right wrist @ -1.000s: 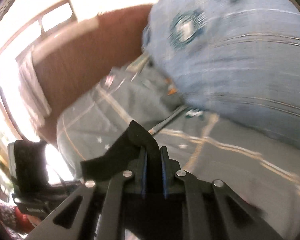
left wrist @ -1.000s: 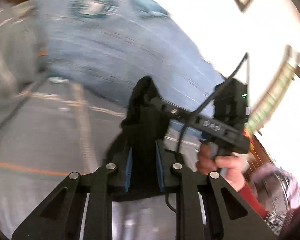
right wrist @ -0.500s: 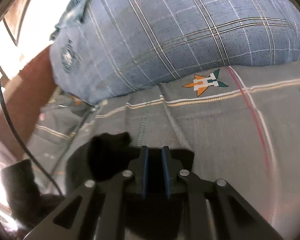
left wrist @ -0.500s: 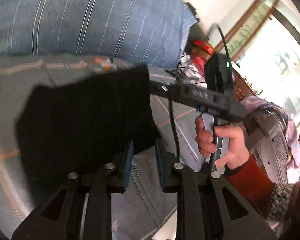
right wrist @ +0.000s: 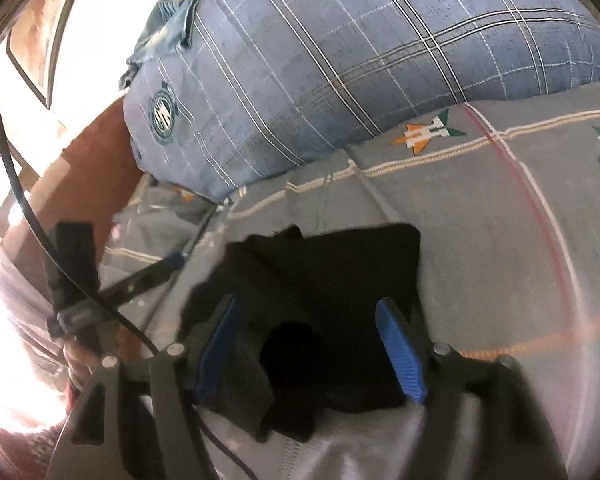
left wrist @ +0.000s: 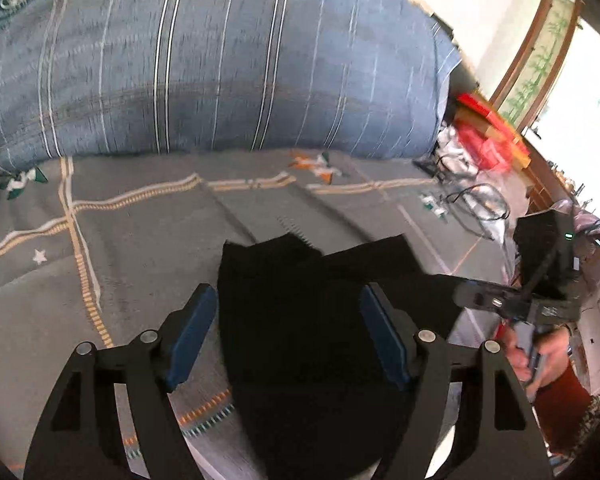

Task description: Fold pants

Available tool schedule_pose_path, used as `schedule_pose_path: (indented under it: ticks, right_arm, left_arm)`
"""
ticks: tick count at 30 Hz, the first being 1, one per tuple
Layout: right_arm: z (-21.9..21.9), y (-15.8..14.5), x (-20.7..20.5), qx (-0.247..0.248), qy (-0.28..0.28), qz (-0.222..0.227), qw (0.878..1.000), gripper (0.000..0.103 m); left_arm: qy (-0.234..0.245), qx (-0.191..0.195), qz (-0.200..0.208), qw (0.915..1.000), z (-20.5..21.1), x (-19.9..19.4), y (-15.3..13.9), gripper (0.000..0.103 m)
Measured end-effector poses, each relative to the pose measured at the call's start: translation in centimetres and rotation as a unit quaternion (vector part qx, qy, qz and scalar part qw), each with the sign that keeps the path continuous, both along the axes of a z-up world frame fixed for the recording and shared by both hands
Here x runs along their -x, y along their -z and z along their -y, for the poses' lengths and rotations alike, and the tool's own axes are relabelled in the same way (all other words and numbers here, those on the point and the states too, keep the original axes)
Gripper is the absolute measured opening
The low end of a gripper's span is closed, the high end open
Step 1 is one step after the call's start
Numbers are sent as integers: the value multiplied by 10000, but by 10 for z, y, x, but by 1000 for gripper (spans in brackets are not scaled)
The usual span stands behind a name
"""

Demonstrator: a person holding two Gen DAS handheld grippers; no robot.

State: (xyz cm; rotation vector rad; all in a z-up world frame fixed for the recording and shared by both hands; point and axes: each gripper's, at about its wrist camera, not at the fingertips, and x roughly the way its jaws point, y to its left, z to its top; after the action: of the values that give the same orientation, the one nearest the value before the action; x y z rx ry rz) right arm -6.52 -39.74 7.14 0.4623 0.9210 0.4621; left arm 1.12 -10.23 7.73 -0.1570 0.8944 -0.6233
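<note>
The black pants (left wrist: 300,320) lie in a folded heap on the grey patterned bedspread (left wrist: 132,240), near the front edge of the bed, with a large blue plaid pillow (left wrist: 220,60) resting on the bedspread beyond them at the far side. The left gripper (left wrist: 288,332) is released, its blue-padded fingers (left wrist: 188,336) spread wide on either side of the dark cloth and clamped on nothing; the pants sit between and below them. The right gripper (right wrist: 316,348) is likewise released, its blue pads (right wrist: 400,356) standing well apart over the near part of the pants (right wrist: 332,280), with the fabric bunched beneath them. From the left wrist view, the right gripper (left wrist: 500,300) reaches in from the right, held by a hand (left wrist: 540,352) with a red sleeve, its tip at the right edge of the cloth. To the far right, red packages (left wrist: 484,132) and tangled cables (left wrist: 472,200) lie beside the pillow.
</note>
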Motion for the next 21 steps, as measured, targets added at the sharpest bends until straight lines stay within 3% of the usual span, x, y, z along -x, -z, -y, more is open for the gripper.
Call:
schedule_pose_path:
  ticks: [4, 6, 9, 12, 14, 15, 16, 21]
  right_arm:
    - [-8, 7, 5, -59, -77, -10, 10000, 73]
    - [-15, 1, 8, 83, -144, -5, 9999, 73]
    - [-22, -8, 13, -98, -341, 178, 9992, 73]
    - [-30, 9, 2, 251, -233, -283, 9990, 73]
    - [-35, 17, 2, 210, -241, -300, 9990, 56]
    - [-40, 17, 1, 265, -366, -257, 9987, 23]
    - [-47, 13, 1, 522, -436, -168, 9975, 15]
    - [-45, -36, -3, 1070, -493, 651, 9909, 10]
  left_arm:
    - [46, -188, -141, 9997, 5, -6, 17, 74]
    - [-35, -255, -204, 9995, 5, -8, 23, 74]
    - [-59, -216, -185, 9996, 6, -6, 27, 74]
    - [-170, -229, -272, 9992, 10, -7, 34, 75]
    - [-249, -159, -316, 9991, 9, -7, 36, 75]
    - [-305, -173, -333, 9988, 8, -6, 35, 75]
    - [-360, -193, -314, 9987, 8, -6, 33, 75]
    - [-581, -66, 234, 9980, 8, 4, 3, 75]
